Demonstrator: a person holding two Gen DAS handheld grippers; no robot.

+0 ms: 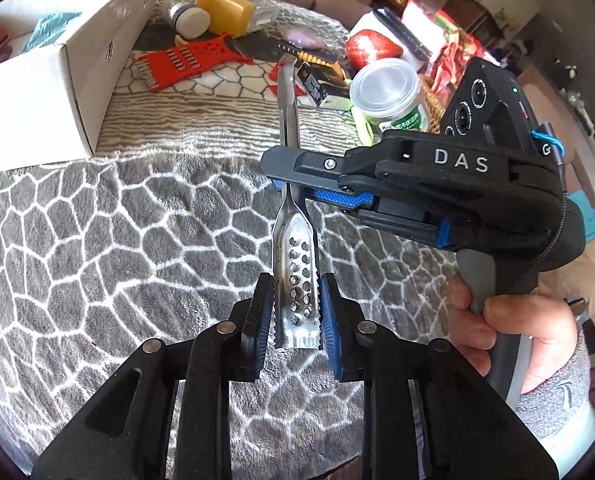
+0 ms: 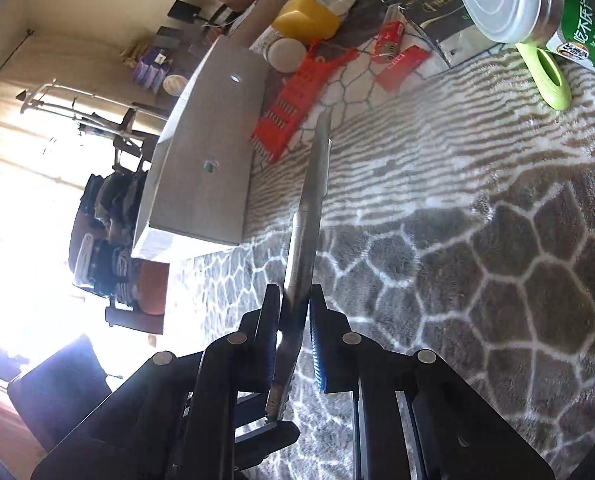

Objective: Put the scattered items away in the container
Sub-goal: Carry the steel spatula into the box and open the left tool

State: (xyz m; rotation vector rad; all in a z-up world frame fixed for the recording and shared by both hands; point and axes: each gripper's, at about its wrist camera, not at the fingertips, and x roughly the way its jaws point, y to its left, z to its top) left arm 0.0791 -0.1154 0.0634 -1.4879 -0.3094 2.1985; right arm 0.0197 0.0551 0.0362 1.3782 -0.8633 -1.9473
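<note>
A pair of metal tongs (image 1: 293,280) with a perforated head hangs above the grey patterned blanket (image 1: 97,260). My right gripper (image 1: 293,190) comes in from the right and is shut on the tongs' neck; in the right wrist view the tongs (image 2: 309,208) run edge-on between its fingers (image 2: 293,332). My left gripper (image 1: 297,320) is around the perforated head, its pads close on both sides; contact is unclear. The white cardboard box (image 1: 49,92) stands at the left, also in the right wrist view (image 2: 205,160).
Scattered items lie beyond: a red grater (image 1: 185,60), a yellow block (image 1: 225,12), a white-capped jar (image 1: 189,20), a clear-lidded green tub (image 1: 389,96), a black packet (image 1: 321,84), a green handle (image 2: 545,76). Cluttered shelves stand at the right.
</note>
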